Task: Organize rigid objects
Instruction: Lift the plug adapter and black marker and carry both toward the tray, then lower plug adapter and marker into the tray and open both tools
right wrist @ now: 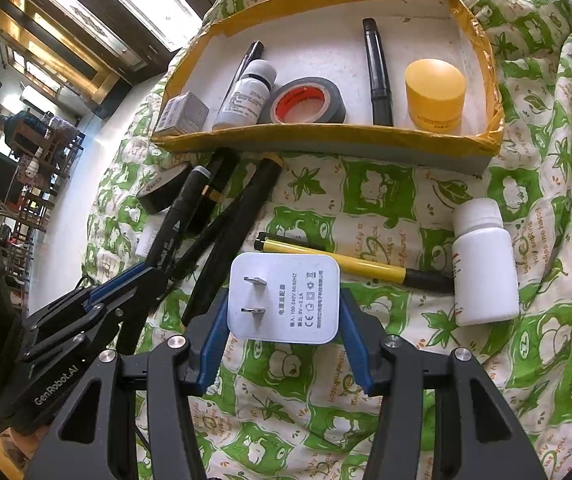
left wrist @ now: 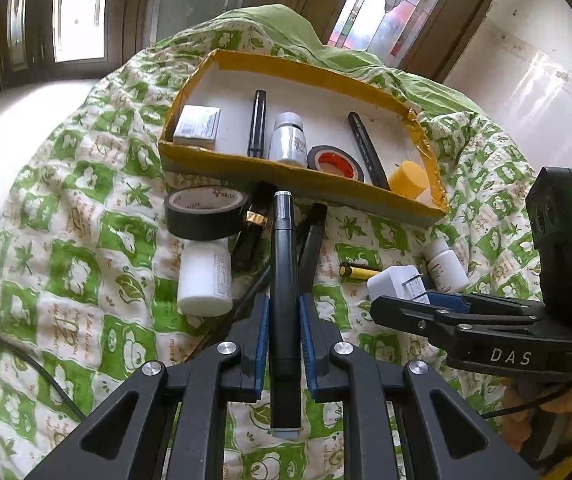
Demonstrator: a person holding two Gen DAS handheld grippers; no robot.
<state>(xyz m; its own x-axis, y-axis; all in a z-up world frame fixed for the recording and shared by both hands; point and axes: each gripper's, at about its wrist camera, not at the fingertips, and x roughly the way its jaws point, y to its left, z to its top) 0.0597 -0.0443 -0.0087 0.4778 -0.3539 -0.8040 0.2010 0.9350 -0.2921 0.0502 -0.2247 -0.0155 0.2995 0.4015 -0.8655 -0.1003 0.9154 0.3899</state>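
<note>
Bright daylight from the tall frosted and stained-glass windows [left wrist: 386,4] overexposes the glossy white floor [left wrist: 13,128] into glare, leaving soft, faint shadows on the sharply focused green-and-white patterned quilt [right wrist: 386,200], while fisheye distortion bends and darkens every edge.

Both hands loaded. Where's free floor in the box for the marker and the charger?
Box free patches: between the tape roll and the right-hand black pen, and the back strip along the far wall. Left end is crowded: small carton, pen, grey-capped bottle. Yellow jar fills the right corner. On the quilt, the strip along the box front is bare.
</note>
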